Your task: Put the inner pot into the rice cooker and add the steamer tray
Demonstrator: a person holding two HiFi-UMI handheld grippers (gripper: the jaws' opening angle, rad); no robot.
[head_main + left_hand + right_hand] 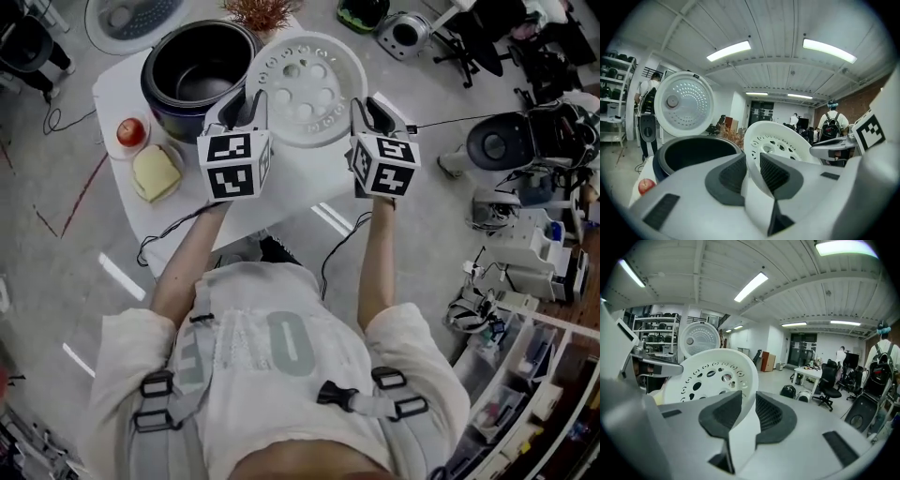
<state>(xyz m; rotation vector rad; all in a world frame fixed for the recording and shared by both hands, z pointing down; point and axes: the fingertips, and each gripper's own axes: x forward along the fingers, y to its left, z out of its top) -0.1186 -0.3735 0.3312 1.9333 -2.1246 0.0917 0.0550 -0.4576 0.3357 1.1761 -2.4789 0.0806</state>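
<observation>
Clamps the tray (305, 89) by its rim with the left gripper (246, 101) at 9 o'clock and the right gripper (367, 111) at 3 o'clock, pads pressed on white plastic in both gripper views. Holds it tilted, seemingly clear of the desk (281, 192), at 3 o'clock of the cooker (159, 111). Looks half done, with the pot (199, 58) already seated inside and the tray yet to go in. Needs a shift toward 9 o'clock. Open above the pot's mouth, with the lid (131, 17) upright at 12 and an apple (130, 132) low at 7, neither likely in the way.
</observation>
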